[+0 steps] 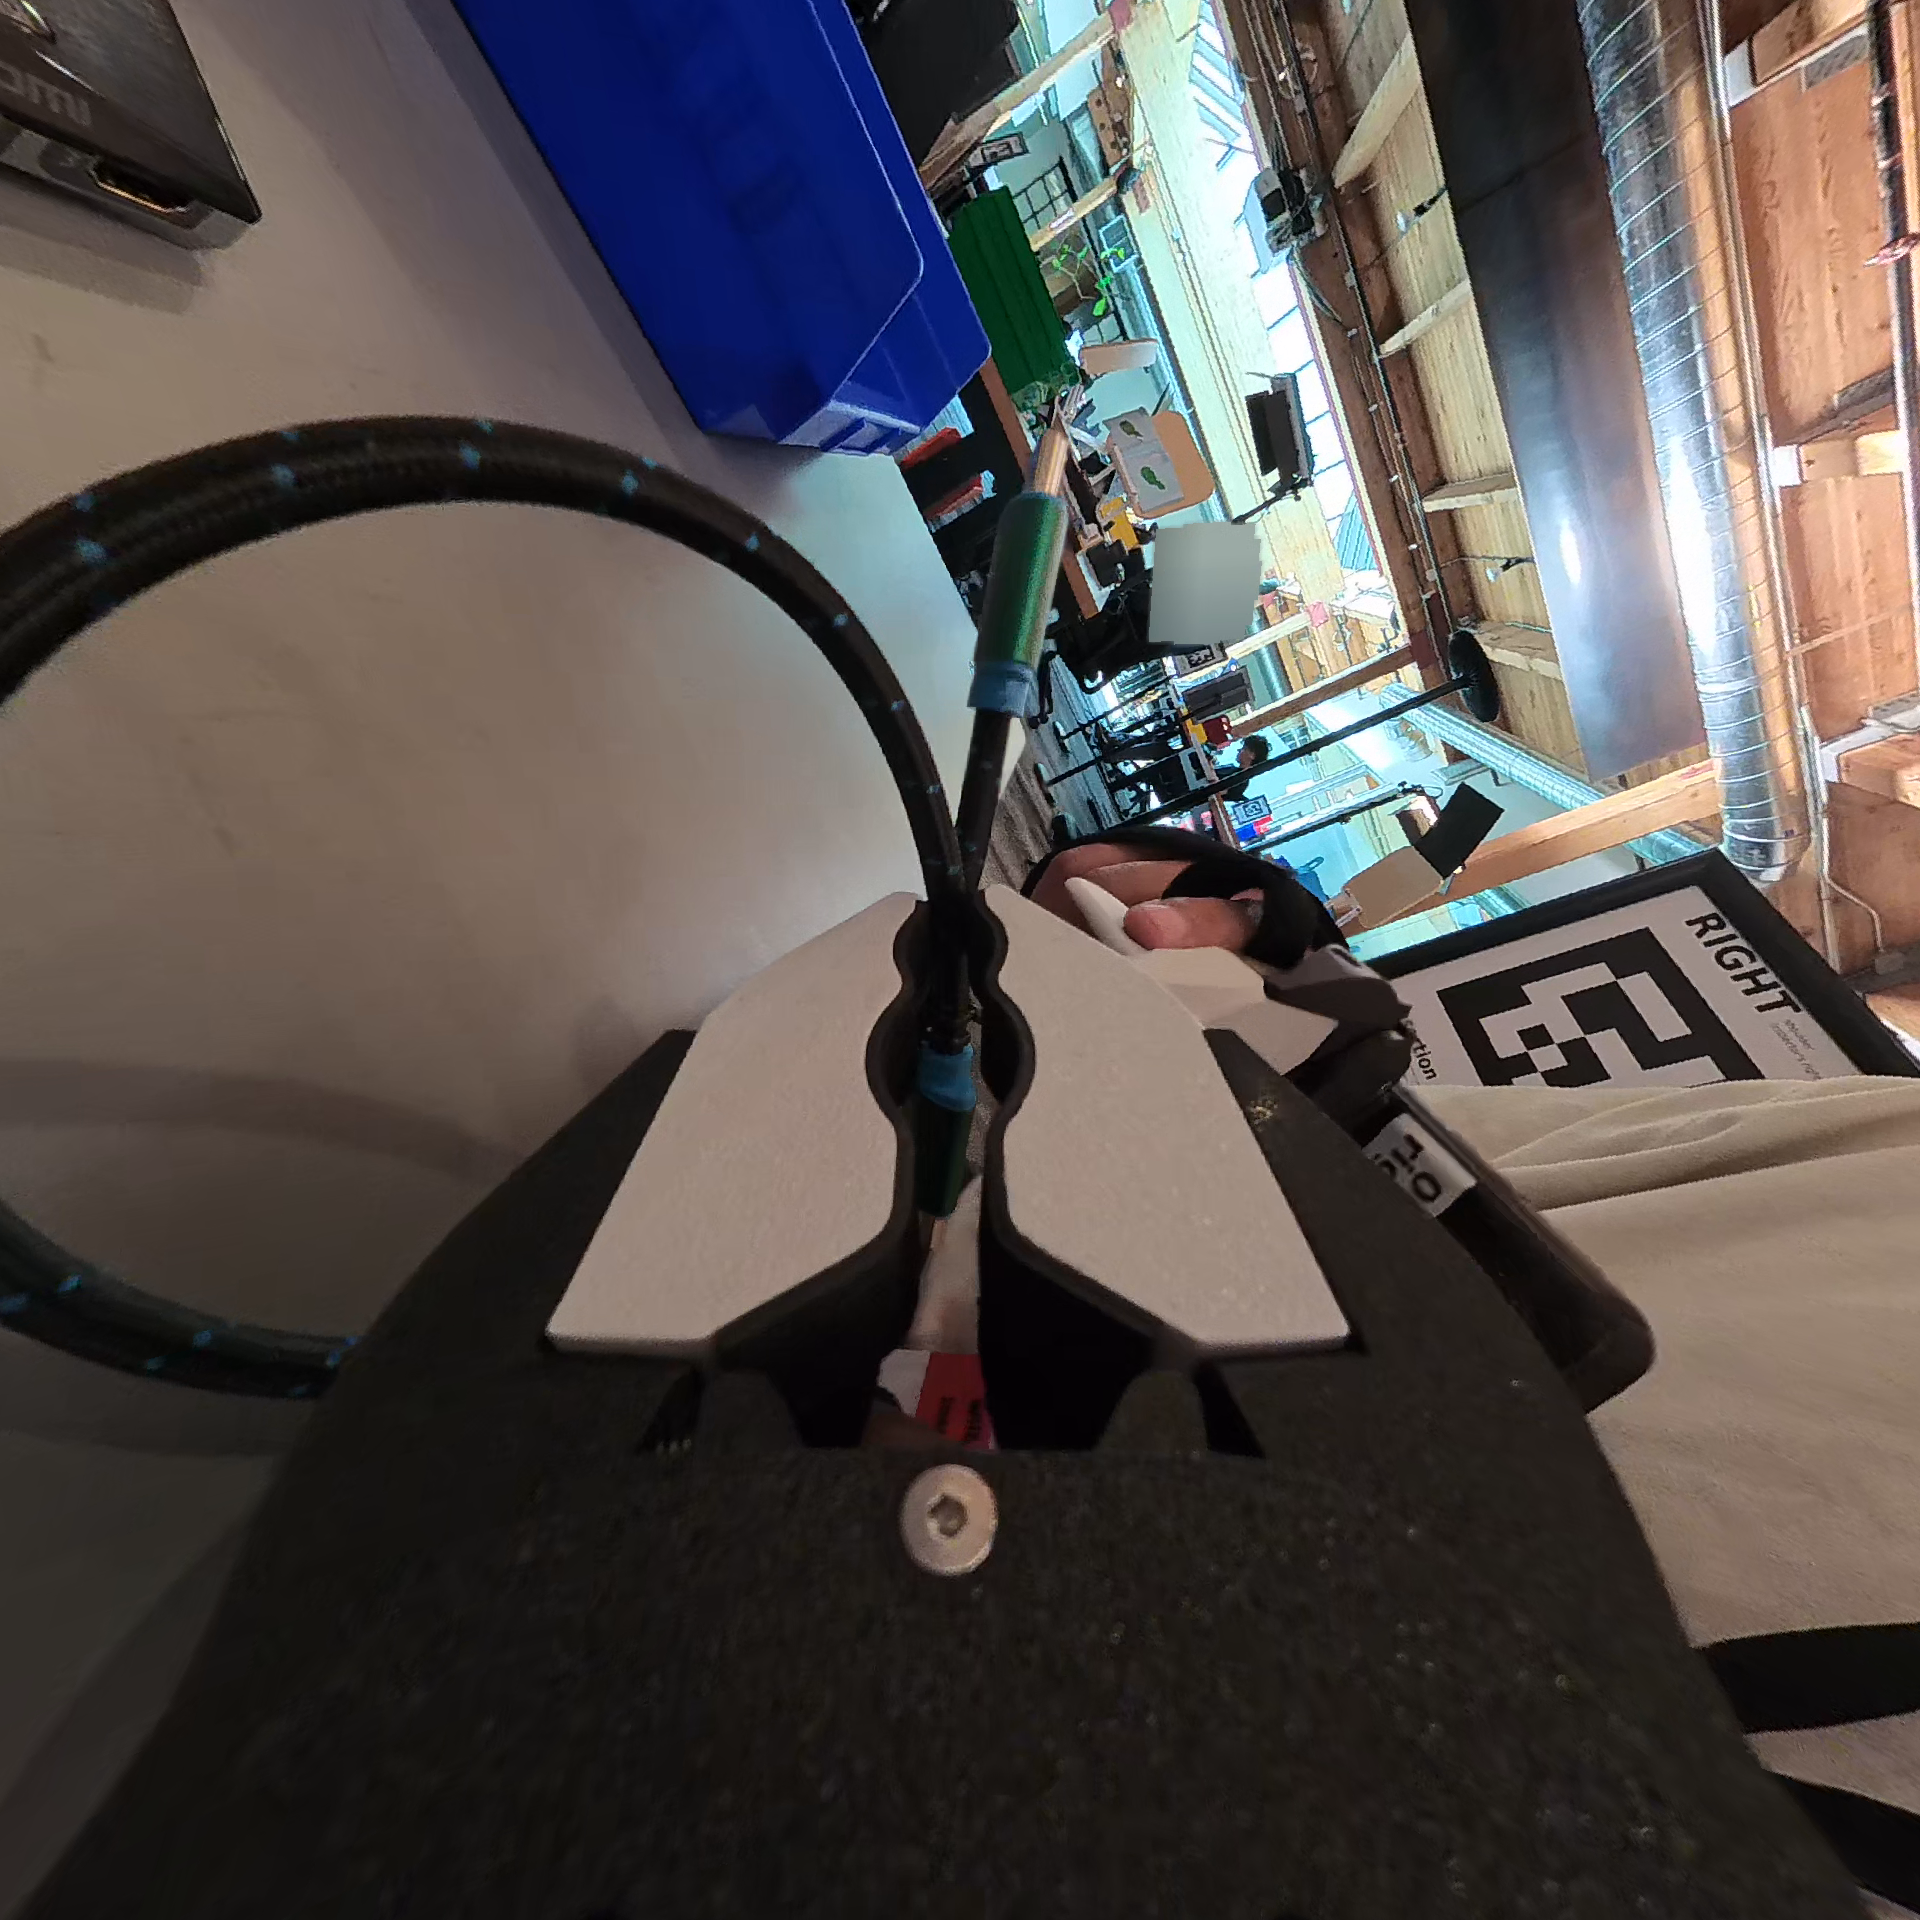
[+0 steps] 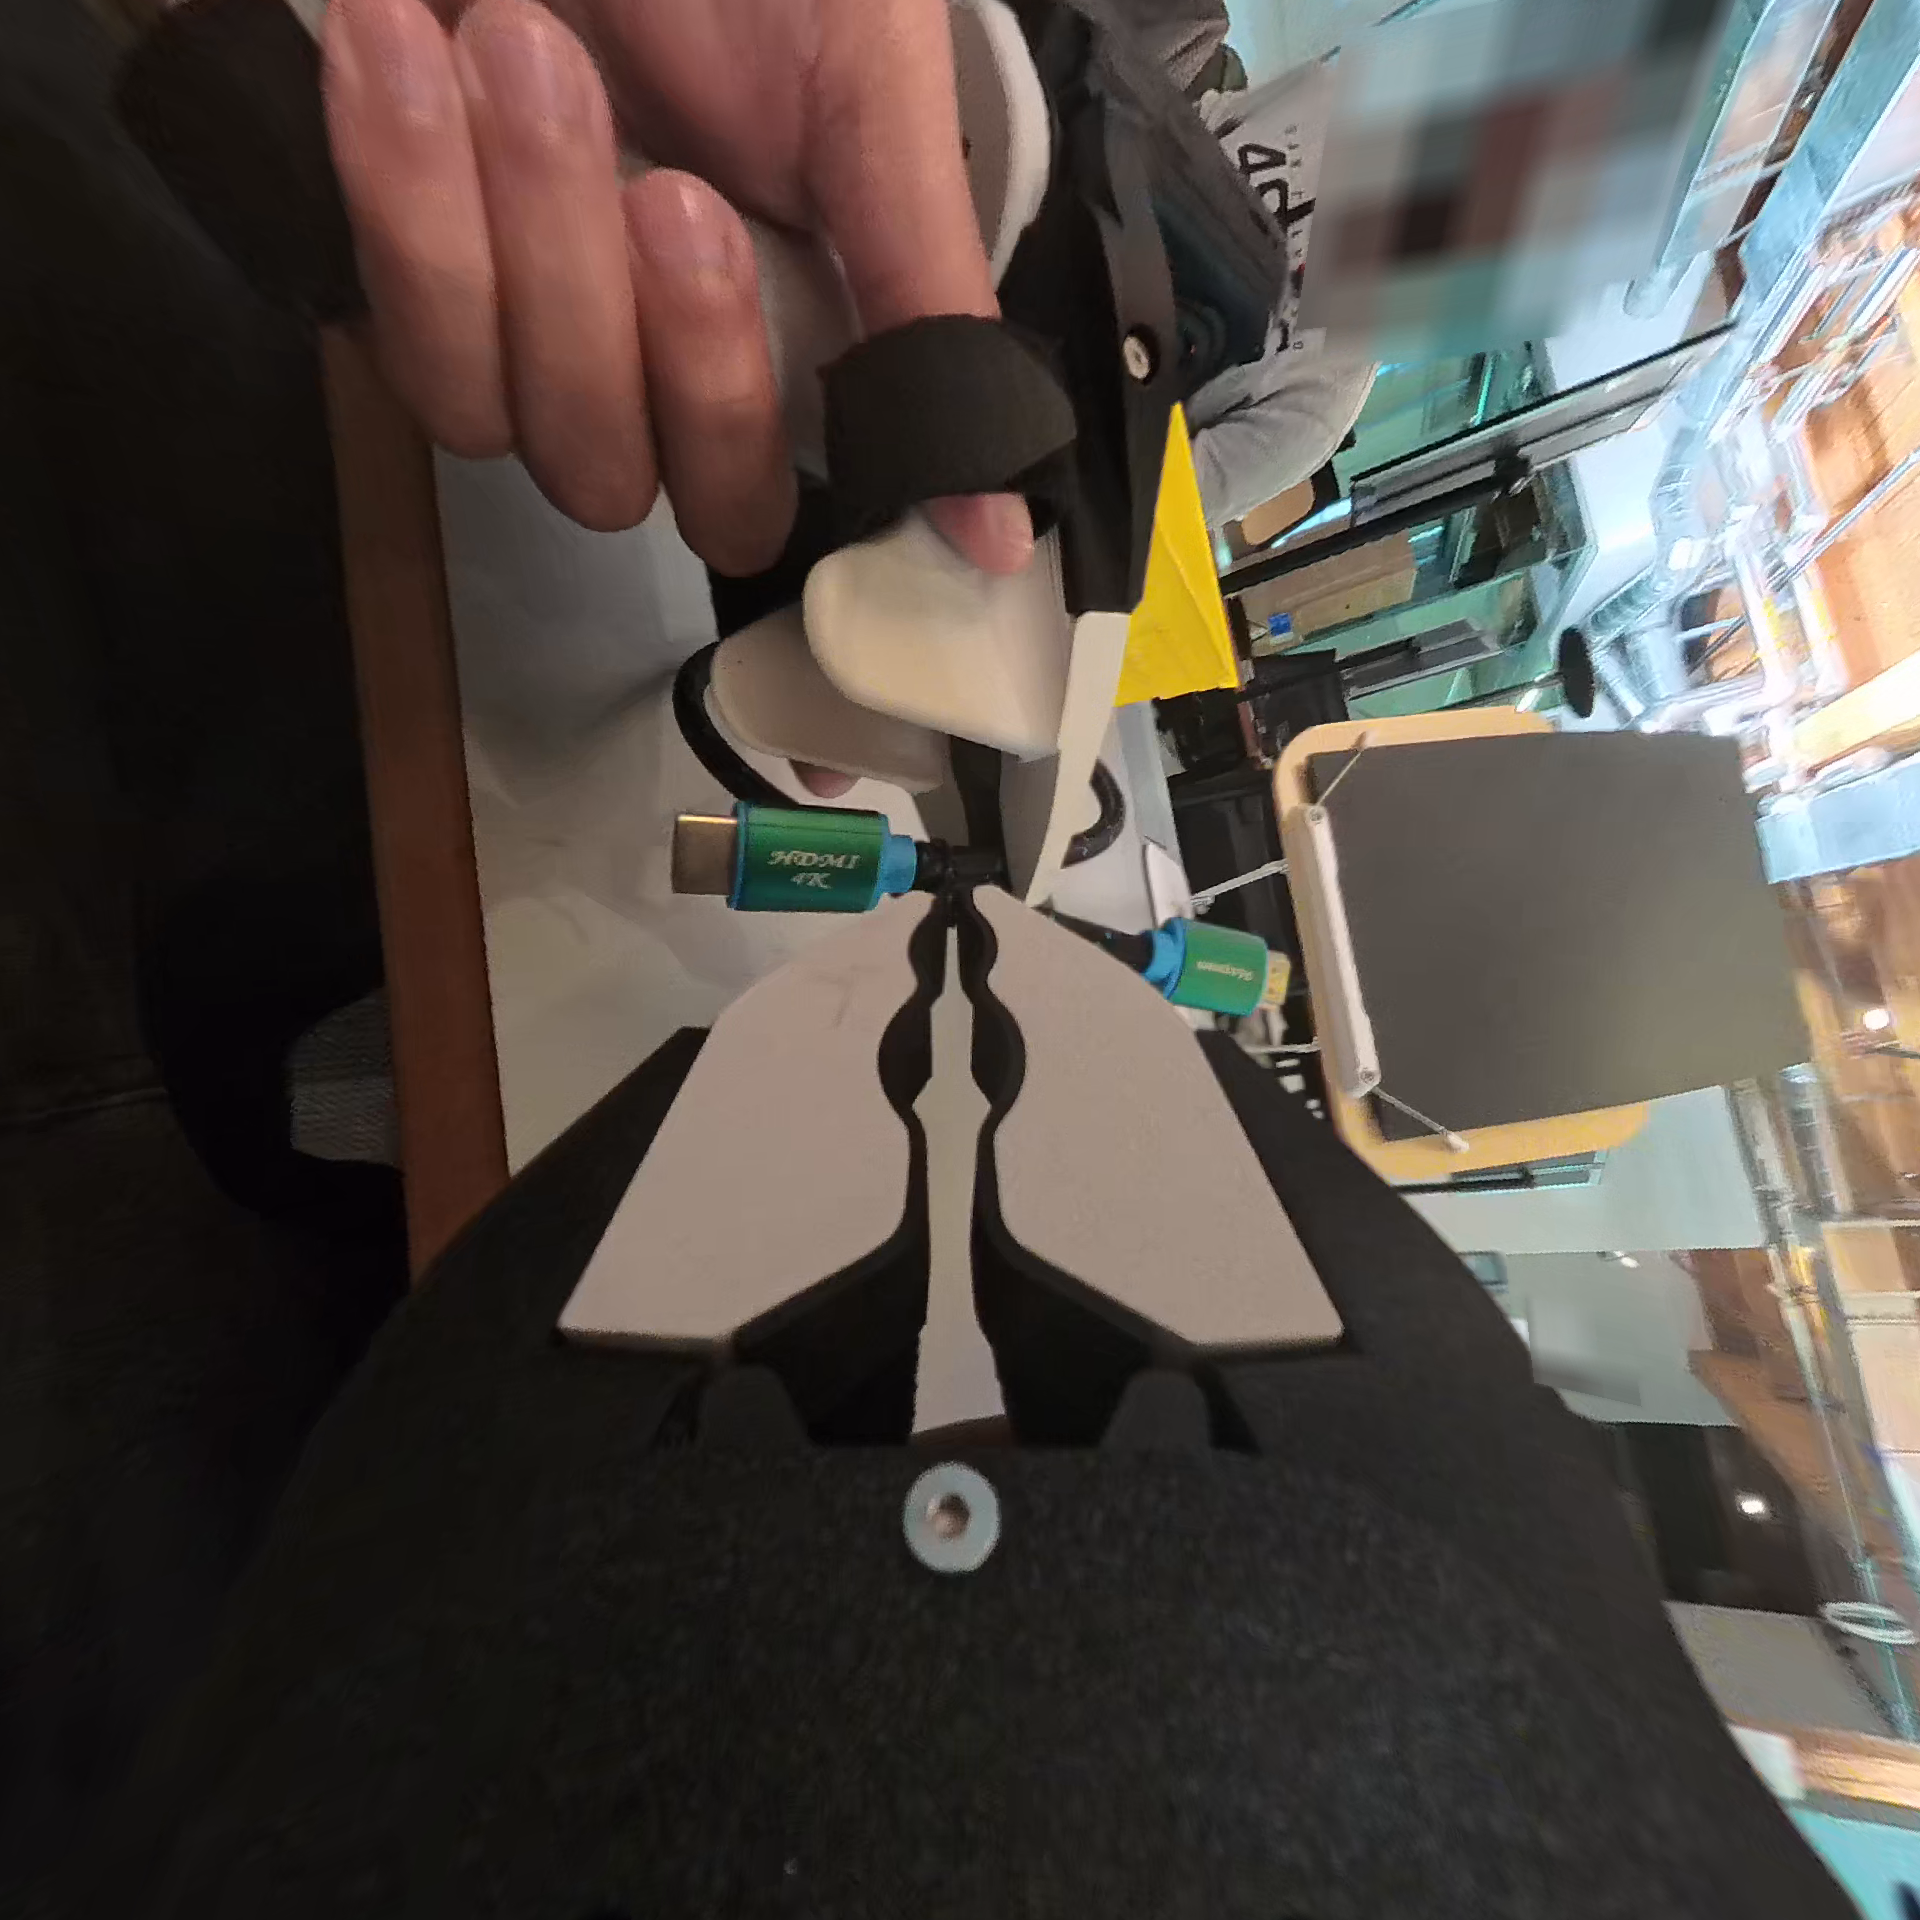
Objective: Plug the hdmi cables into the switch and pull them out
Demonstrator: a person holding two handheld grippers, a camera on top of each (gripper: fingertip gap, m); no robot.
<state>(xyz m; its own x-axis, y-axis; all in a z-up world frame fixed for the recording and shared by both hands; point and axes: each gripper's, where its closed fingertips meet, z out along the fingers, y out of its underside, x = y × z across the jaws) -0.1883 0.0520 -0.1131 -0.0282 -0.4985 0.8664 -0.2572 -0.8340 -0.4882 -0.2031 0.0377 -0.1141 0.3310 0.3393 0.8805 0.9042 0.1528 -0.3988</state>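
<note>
My left gripper (image 1: pixel 951 920) is shut on a black braided HDMI cable (image 1: pixel 665 499) that loops away to the left. One green plug (image 1: pixel 1023 582) sticks out past its tips, and a second green plug (image 1: pixel 943 1132) shows low between its fingers. The black switch (image 1: pixel 104 114) lies on the white table at the top left, apart from both plugs. My right gripper (image 2: pixel 956 914) is shut on the cable just behind a green plug (image 2: pixel 800 860) that points left in the air. Another green plug (image 2: pixel 1216 966) hangs to the right. The left gripper's white finger (image 2: pixel 1081 727) and the hand holding it are close above.
A blue bin (image 1: pixel 748 208) stands on the white table (image 1: pixel 416 779) beyond the cable loop. The right gripper's marker board (image 1: pixel 1621 997) and a pale sleeve (image 1: pixel 1714 1351) fill the right. A wooden table edge (image 2: pixel 416 831) and a grey panel (image 2: pixel 1538 935) show in the right wrist view. Less than 4 cm separates the two grippers' tips. My left gripper's tips are some 15 cm from the black switch (image 1: pixel 104 114).
</note>
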